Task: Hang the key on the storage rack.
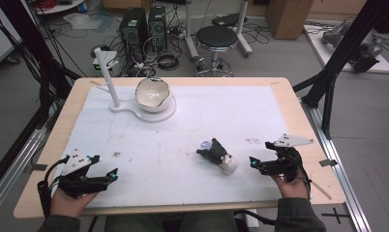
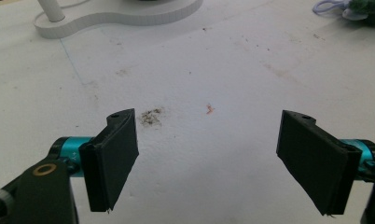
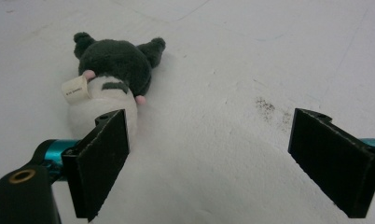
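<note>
A small plush toy (image 1: 218,155), dark grey with a white body, lies on the white table cover right of centre. In the right gripper view the plush toy (image 3: 112,70) lies just beyond the left jaw, a paper tag on it. My right gripper (image 1: 260,154) is open, a little to the right of the toy, nothing between its jaws. At the near left my left gripper (image 1: 104,169) is open over bare cover. A white bowl (image 1: 153,94) sits on a white stand (image 1: 134,112) with an upright post at the back.
The stand's base (image 2: 115,16) shows at the top of the left gripper view, with the plush toy (image 2: 363,7) at the far right corner. Small dirt marks (image 2: 150,116) dot the cover. The wooden table edge (image 1: 299,111) frames the cover. A stool and computers stand beyond the table.
</note>
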The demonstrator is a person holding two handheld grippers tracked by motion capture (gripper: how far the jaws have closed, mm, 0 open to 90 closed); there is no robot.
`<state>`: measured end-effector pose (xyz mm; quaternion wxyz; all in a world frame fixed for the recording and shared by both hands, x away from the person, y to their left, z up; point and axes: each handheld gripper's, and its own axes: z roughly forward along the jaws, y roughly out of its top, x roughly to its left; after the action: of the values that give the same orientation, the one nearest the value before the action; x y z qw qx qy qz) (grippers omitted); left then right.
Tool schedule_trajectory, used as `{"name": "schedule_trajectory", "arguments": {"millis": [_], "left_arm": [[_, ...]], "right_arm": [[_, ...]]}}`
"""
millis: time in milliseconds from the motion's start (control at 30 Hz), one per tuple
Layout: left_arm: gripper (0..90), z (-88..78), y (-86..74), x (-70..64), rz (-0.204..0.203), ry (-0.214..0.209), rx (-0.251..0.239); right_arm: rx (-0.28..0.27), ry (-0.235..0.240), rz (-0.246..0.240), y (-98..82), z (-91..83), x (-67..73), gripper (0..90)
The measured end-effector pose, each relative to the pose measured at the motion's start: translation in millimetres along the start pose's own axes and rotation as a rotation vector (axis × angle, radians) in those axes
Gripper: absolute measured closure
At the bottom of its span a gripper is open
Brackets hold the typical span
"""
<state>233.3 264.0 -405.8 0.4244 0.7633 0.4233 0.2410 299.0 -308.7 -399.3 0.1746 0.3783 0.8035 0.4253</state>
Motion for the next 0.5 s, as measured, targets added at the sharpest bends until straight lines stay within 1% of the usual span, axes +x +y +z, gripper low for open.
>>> {"name": "schedule_trajectory", "arguments": {"millis": [167,367,400,500], "left_arm": [[20.9,-1.1,-0.4,0.0,-0.005,0.003,-0.001],[20.9,0.1,0.9,-0.9,0.000,-0.002,-0.001],[20.9,0.5,1.0,-1.3,0.000,0.000,-0.001],[20.9,0.9,1.3,-2.1,0.003,-0.004,-0.001]], "right_arm": [[-0.006,0.006,-0.008,4.4,0.9,2.1,11.5],[-0.014,0.015,-0.011,9.5,0.6,3.9,11.5],[-0.014,0.015,-0.020,11.8,0.8,4.6,11.5],[-0.013,0.017,-0.014,15.5,1.6,7.0,11.6]]}}
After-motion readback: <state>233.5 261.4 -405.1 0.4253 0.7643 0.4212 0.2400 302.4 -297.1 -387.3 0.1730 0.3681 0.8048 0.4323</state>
